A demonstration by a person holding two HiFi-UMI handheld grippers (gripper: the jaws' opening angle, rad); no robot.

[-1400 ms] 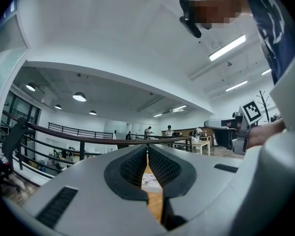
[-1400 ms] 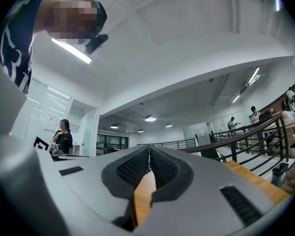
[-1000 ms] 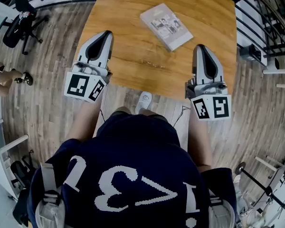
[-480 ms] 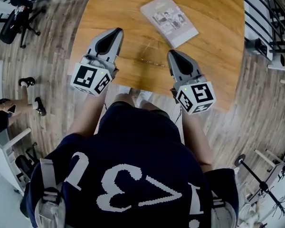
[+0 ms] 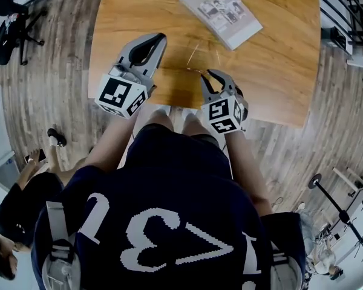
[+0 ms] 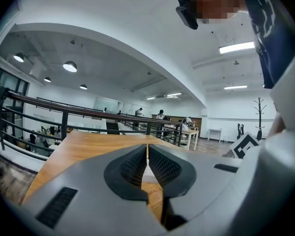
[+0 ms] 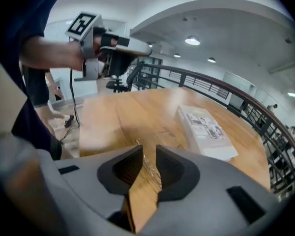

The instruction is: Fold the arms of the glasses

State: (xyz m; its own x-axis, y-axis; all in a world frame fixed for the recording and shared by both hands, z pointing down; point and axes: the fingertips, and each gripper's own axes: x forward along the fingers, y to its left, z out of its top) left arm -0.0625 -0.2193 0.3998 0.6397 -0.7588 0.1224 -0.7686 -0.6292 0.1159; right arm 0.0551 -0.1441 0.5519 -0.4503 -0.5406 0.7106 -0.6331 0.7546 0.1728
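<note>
The thin wire glasses (image 5: 192, 58) lie on the wooden table (image 5: 278, 71), near its front edge, faint in the head view. My right gripper (image 5: 213, 75) tilts down just in front of them, its jaws a narrow gap apart. In the right gripper view the wire glasses (image 7: 148, 166) show on the wood through that gap, past the right gripper (image 7: 147, 151); the pads do not press on them. My left gripper (image 5: 161, 37) points level over the table to the left of the glasses. In its own view the left gripper (image 6: 147, 147) is shut with nothing in it.
A white book (image 5: 221, 11) lies flat at the back right of the table, beyond the glasses. Black railings (image 6: 64, 113) run behind the table. Office chairs (image 5: 6, 23) and a crouching person (image 5: 24, 198) are on the floor at the left, a tripod (image 5: 339, 213) at the right.
Both grippers came in over the table's front edge toward the glasses. The right one swung left, dropped and tipped downward. The left one moved a little right and forward.
</note>
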